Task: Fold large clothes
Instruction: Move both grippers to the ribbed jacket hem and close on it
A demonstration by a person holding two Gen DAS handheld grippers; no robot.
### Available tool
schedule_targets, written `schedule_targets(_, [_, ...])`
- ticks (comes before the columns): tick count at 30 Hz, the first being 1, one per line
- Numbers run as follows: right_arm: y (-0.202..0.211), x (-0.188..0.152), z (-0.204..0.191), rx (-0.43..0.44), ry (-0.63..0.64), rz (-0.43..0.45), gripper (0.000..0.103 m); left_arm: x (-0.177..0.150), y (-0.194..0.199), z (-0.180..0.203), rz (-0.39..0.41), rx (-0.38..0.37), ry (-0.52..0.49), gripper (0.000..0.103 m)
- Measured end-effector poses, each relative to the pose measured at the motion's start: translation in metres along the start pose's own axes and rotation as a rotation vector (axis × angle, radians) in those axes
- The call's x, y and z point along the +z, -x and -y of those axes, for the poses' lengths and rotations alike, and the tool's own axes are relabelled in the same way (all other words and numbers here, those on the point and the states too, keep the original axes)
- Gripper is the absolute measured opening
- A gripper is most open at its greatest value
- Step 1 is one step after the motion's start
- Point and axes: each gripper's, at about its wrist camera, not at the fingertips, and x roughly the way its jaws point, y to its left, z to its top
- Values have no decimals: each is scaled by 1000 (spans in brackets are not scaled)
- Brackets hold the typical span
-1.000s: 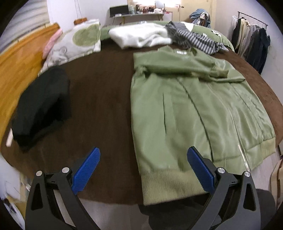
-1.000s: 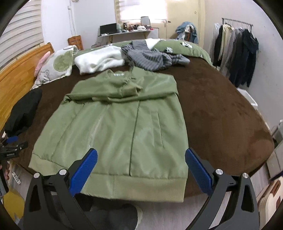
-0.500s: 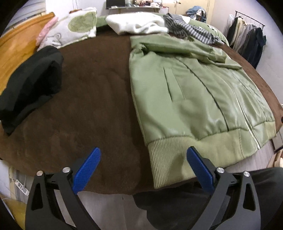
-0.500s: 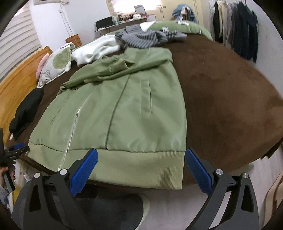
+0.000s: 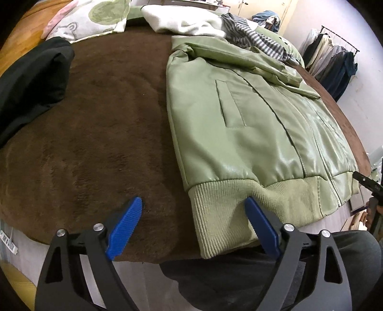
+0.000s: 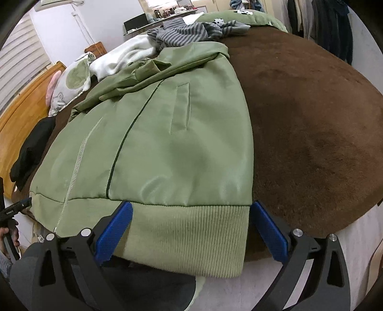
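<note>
My left gripper (image 5: pixel 192 210) hangs at the near edge of the bed (image 5: pixel 95 143), which is covered in a brown plush blanket, and its blue ribbed fingers (image 5: pixel 124 227) are closing, though they are not yet pressing anything: the left finger lies on the bare blanket, while the right one pokes into the ribbed knit hem of the light green, glossy zip-up jacket (image 5: pixel 251 124), so the hem's left corner sits between them. The jacket lies flat, front up, zipper closed, with its sleeves folded across the chest at the far end and its hem hanging slightly over the near edge of the bed. My right gripper (image 6: pixel 190 226) is spread wide around the hem's right corner: its left finger rests on top of the knit band and its right finger stands just beside the jacket's right edge over the blanket, with no squeeze on the cloth. Far beyond the jacket lie a white fleecy garment (image 5: pixel 182 19) and a grey striped one (image 6: pixel 184 33). A black folded garment (image 5: pixel 31 79) sits on the blanket at the left, near a pale pillow with green circles (image 5: pixel 88 19).
</note>
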Motion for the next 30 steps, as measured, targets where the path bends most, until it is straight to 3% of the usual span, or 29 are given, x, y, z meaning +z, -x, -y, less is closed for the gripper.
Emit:
schedule_targets(3, [-1, 2, -1, 4, 1, 10, 98, 0, 3, 3, 13, -38, 4, 75])
schedule_targets(12, [1, 7, -1, 43, -2, 15, 98, 2, 2, 13, -1, -126, 25, 72])
schedule_targets(30, [12, 7, 2, 80, -26, 34, 94, 1, 16, 36, 29, -151, -16, 72])
